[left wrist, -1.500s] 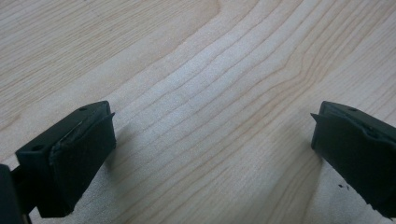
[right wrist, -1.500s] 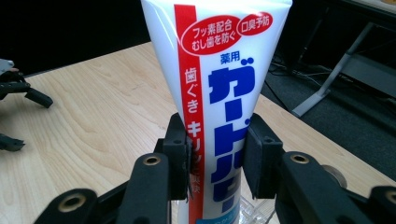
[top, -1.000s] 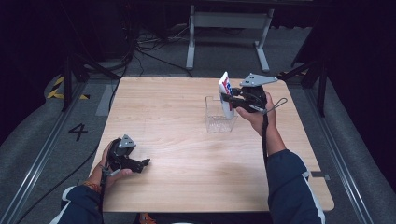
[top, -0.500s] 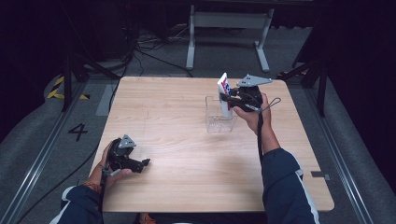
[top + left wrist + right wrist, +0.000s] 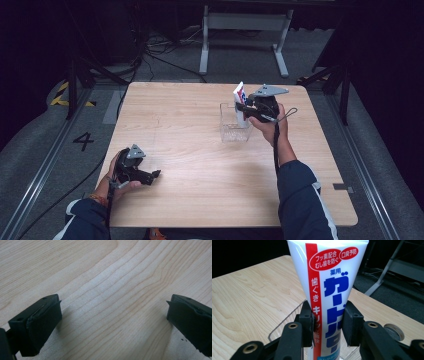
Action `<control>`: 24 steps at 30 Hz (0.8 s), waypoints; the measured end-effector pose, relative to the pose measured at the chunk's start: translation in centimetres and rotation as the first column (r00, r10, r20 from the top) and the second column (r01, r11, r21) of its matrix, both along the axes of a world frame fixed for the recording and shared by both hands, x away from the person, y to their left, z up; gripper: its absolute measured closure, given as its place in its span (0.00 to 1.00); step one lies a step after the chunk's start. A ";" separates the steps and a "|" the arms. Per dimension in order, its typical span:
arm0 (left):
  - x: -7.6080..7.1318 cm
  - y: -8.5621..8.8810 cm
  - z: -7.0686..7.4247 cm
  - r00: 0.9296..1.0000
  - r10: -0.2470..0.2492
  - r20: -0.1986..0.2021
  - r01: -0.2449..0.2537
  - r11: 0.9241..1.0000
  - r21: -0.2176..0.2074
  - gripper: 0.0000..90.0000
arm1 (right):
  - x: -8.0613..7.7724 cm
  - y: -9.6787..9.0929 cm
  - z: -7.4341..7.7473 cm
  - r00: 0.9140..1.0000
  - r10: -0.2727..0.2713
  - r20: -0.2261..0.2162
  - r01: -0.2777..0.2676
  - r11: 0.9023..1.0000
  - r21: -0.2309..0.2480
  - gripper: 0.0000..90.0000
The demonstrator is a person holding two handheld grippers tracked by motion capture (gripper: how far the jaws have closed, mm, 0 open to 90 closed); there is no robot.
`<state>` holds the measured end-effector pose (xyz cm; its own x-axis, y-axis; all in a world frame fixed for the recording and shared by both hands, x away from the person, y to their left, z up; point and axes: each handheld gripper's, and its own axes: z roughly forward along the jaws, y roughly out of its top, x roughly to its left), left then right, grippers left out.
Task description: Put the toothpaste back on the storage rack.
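Observation:
A white toothpaste tube (image 5: pixel 325 282) with a red stripe and blue lettering stands upright between the jaws of my right gripper (image 5: pixel 327 323), which is shut on its lower half. From above, the tube (image 5: pixel 239 98) reaches down into a clear plastic cup (image 5: pixel 235 127) on the right half of the wooden table (image 5: pixel 200 140), with my right gripper (image 5: pixel 246 109) beside the cup's rim. My left gripper (image 5: pixel 152 176) rests low near the table's front left corner. Its jaws stand wide apart over bare wood (image 5: pixel 112 290), with nothing between them.
The clear cup's rim (image 5: pixel 287 317) shows just behind the right jaws. Beyond the table's far edge stand a grey metal stand (image 5: pixel 245 30) and cables (image 5: pixel 160 55) on the dark floor. A floor rail (image 5: pixel 45 165) runs along the left side.
My right gripper has sunk a little with the tube, bringing its lower end deeper into the cup. The left gripper has stayed where it was.

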<state>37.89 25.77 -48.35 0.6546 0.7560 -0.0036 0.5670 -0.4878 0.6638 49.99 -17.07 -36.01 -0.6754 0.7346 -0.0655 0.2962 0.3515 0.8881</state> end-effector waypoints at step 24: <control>0.0 0.0 0.0 1.000 0.000 0.000 0.000 1.000 0.000 0.00 | -0.7 -0.5 -2.7 0.999 0.024 -0.038 -0.025 0.999 -0.030 0.73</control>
